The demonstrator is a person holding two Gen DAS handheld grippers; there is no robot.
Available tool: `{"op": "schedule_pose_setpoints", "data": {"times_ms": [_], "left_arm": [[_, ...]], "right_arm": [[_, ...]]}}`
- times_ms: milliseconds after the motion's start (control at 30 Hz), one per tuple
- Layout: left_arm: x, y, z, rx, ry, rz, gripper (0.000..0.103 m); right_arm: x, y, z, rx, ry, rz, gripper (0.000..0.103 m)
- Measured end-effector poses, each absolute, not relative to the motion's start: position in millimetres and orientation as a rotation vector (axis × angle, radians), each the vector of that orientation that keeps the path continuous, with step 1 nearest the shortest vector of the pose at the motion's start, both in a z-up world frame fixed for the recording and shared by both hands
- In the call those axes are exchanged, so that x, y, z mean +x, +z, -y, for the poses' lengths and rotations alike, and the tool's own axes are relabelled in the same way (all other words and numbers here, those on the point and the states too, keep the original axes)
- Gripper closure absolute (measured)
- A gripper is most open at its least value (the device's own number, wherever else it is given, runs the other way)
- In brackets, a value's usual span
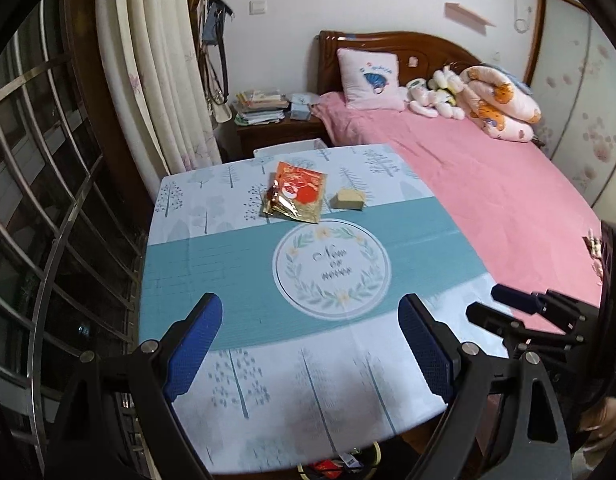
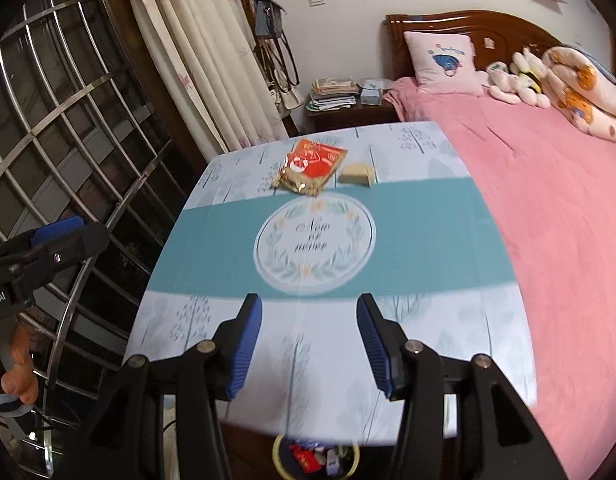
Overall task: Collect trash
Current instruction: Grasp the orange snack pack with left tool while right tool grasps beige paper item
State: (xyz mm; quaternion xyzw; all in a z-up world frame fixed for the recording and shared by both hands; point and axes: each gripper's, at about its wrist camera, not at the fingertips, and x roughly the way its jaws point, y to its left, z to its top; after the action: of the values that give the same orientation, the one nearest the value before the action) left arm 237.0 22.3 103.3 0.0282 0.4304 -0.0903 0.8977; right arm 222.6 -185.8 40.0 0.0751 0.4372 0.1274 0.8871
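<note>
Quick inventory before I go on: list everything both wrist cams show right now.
snack wrapper: 1, red and gold, far side of table
small box: 1, tan, right of the wrapper
table: 1, teal and white tree-print cover
trash bin: 1, yellow rim, under the table's near edge
bed: 1, pink sheet, right of table
pillow: 1, pink, at headboard
nightstand: 1, brown, stacked papers
left gripper: open
right gripper: open

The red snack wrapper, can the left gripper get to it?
Probably yes. The left gripper is open and empty, and only bare tablecloth lies between it and the red snack wrapper at the far side. The small tan box sits beside it, not in front.
</note>
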Motion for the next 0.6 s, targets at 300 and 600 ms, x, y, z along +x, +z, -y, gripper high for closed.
{"op": "schedule_pose_setpoints", "data": {"times_ms": [300,600], "left_arm": [[373,48,-8,0.015,-0.124,-1.044,0.007],[482,-17,6,-0.02,-0.072,-1.148,0.006]], "right_arm": [[366,-2,207,0.087,0.343,-0.994,0.046],[476,-60,203,-0.069,0.402,-1.062,0.041]]}}
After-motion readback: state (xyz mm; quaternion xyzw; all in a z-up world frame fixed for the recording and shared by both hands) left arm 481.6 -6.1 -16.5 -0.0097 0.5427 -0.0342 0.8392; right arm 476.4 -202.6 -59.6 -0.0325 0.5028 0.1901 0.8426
